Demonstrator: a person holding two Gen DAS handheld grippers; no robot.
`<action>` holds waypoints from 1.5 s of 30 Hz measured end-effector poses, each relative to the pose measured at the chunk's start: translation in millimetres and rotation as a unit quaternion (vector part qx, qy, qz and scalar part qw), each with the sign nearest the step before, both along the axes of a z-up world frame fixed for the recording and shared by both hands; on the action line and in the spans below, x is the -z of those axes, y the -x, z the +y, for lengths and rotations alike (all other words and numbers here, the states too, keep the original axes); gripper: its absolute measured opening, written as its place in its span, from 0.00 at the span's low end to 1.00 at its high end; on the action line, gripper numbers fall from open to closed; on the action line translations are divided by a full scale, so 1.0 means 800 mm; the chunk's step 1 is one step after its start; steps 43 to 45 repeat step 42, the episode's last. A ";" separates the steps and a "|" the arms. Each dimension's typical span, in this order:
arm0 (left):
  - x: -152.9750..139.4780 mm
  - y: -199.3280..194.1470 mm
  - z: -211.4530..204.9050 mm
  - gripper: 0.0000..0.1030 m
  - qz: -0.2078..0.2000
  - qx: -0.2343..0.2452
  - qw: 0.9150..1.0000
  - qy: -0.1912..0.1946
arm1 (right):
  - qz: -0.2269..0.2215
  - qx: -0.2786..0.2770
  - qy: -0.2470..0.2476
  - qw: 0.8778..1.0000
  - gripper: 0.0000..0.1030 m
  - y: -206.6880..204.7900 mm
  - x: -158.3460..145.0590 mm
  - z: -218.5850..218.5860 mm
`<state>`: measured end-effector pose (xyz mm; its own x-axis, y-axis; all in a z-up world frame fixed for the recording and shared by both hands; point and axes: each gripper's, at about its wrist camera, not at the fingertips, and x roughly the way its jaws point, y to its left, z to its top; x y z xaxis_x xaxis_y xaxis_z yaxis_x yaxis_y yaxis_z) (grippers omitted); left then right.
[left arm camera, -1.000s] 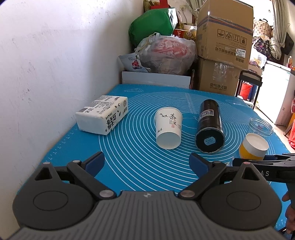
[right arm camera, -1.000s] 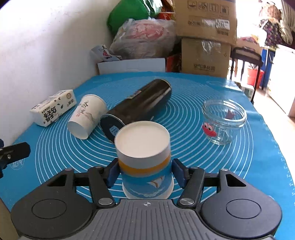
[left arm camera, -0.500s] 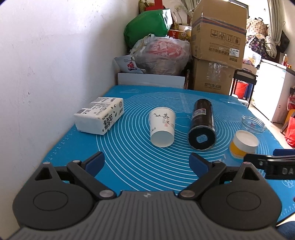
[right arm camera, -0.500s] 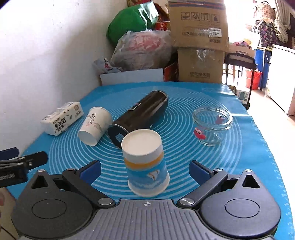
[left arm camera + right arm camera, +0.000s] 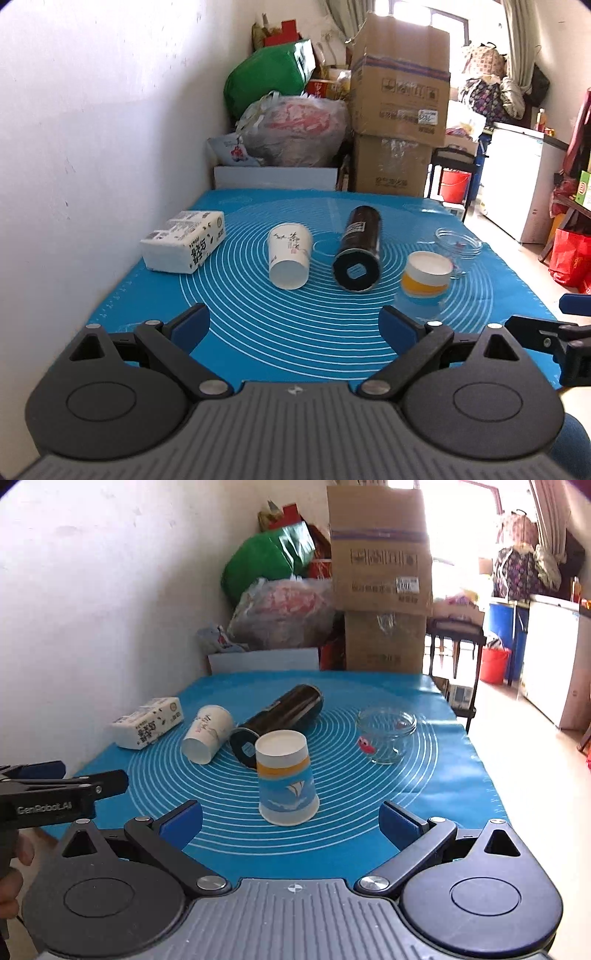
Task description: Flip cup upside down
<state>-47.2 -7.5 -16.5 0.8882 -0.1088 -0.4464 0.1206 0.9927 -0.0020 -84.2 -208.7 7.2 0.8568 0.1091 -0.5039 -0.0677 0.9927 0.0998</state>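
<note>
A paper cup [image 5: 286,782] with blue, orange and white bands stands upside down on the blue mat [image 5: 424,794], its base facing up. It also shows in the left wrist view [image 5: 424,278]. My right gripper [image 5: 290,818] is open and empty, drawn back just short of the cup. My left gripper [image 5: 295,325] is open and empty over the mat's near left part. A second white paper cup [image 5: 289,256] lies on its side, mouth toward me.
A black cylinder [image 5: 358,249] lies on its side between the two cups. A glass jar [image 5: 386,733] stands to the right. A white tissue pack [image 5: 184,240] lies by the wall. Boxes and bags are stacked beyond the far edge.
My right gripper opened and let go of the banded cup, then drew back from it. My left gripper also drew back and rose a little.
</note>
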 end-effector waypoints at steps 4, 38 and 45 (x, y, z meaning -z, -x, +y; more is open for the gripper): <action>-0.001 0.014 -0.002 0.94 -0.001 0.009 1.000 0.002 | -0.020 -0.006 0.017 1.000 1.00 0.023 -0.008 0.007; -0.009 0.055 -0.012 0.94 -0.022 0.012 1.000 -0.010 | -0.047 -0.016 0.003 0.999 1.00 0.065 -0.017 0.021; -0.008 0.053 -0.011 0.94 -0.017 0.010 1.000 -0.008 | -0.043 -0.017 0.001 0.999 1.00 0.063 -0.017 0.021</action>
